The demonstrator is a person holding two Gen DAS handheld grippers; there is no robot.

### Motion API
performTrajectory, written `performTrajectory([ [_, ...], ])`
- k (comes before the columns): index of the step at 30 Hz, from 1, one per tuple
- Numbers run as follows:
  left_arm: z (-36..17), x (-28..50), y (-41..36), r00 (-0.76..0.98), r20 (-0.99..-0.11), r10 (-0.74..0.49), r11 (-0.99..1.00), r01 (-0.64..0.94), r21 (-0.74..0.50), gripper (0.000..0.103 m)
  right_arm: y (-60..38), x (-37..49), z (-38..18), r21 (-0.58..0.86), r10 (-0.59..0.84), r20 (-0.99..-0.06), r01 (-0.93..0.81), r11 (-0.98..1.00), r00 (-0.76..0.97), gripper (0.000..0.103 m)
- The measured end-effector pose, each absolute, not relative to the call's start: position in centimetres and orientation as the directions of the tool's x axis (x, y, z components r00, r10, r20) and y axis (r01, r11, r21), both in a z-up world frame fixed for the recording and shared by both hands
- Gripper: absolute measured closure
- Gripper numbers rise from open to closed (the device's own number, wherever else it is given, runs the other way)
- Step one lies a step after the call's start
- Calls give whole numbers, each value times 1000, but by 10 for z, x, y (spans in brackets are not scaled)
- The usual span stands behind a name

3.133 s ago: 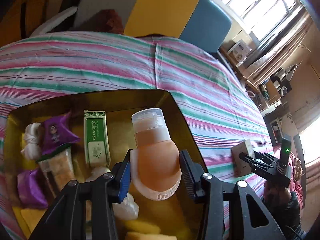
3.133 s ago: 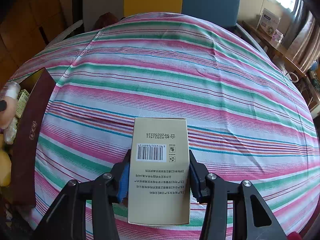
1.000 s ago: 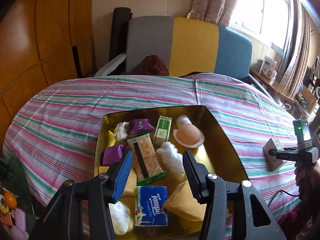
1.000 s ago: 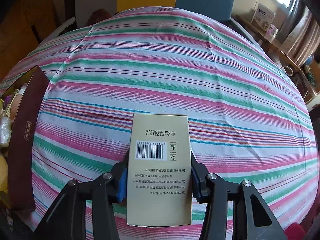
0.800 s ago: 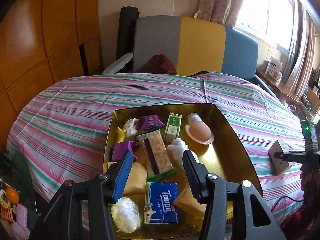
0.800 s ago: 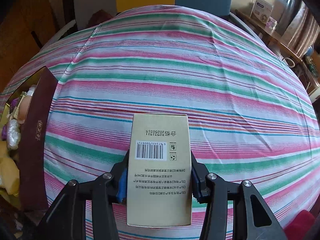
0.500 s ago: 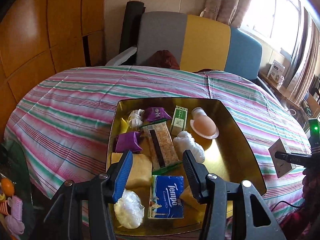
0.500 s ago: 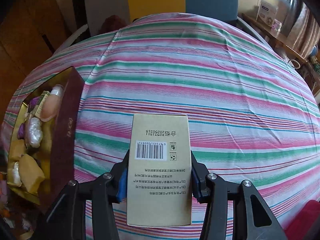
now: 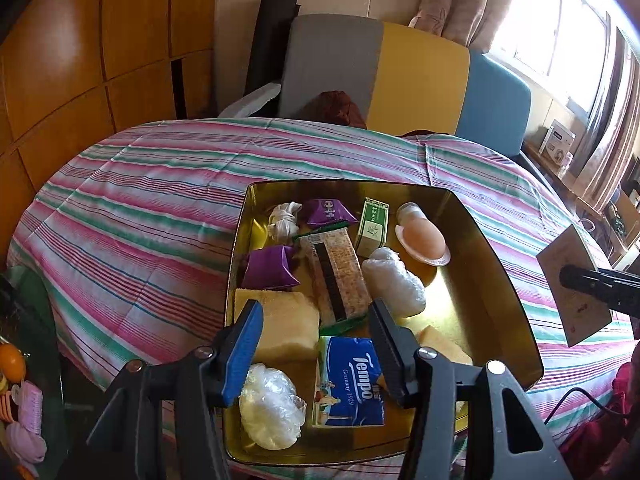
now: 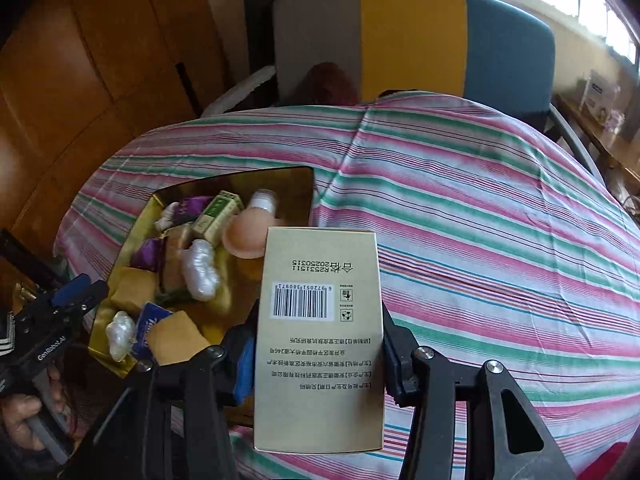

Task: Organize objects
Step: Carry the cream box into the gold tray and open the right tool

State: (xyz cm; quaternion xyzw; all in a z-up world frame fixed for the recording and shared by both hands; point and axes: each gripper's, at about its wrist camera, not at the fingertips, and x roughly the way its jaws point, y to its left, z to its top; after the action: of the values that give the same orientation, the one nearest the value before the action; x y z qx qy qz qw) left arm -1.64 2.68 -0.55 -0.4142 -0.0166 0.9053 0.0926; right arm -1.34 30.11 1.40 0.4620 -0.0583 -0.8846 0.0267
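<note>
In the gold tray (image 9: 500, 264), Tempo pack (image 9: 349, 382), left jaws parted, right jaws clamping barcoded box (image 10: 318, 320)

Beige carton (image 10: 318, 340) with barcode and upside-down Chinese print, held off the striped cloth, just right of the gold tray (image 9: 496, 280). Tray loaded: Tempo tissue pack (image 9: 348, 384), peach squeeze bottle (image 9: 424, 238), cracker packet (image 9: 336, 280), green-white box (image 9: 373, 227), purple sachets (image 9: 270, 268), plastic-wrapped white bundles (image 9: 396, 282).

Two purple packets (image 9: 329, 212) (one tray (image 9: 496, 272)).
</note>
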Motion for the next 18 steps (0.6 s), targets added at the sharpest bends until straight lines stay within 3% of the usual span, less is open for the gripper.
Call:
performTrajectory([
  [7, -5, -15, 17, -639, -745, 190, -981, -145, -126, 48, 251, -30, 11, 115, -154, -826, 105, -988, -543, 52],
  [18, -9, -17, -4, -631, -750, 197, -980, -115, -161, 48, 220, -58, -26, 42, -108, -885, 154, -987, -452, 52],
])
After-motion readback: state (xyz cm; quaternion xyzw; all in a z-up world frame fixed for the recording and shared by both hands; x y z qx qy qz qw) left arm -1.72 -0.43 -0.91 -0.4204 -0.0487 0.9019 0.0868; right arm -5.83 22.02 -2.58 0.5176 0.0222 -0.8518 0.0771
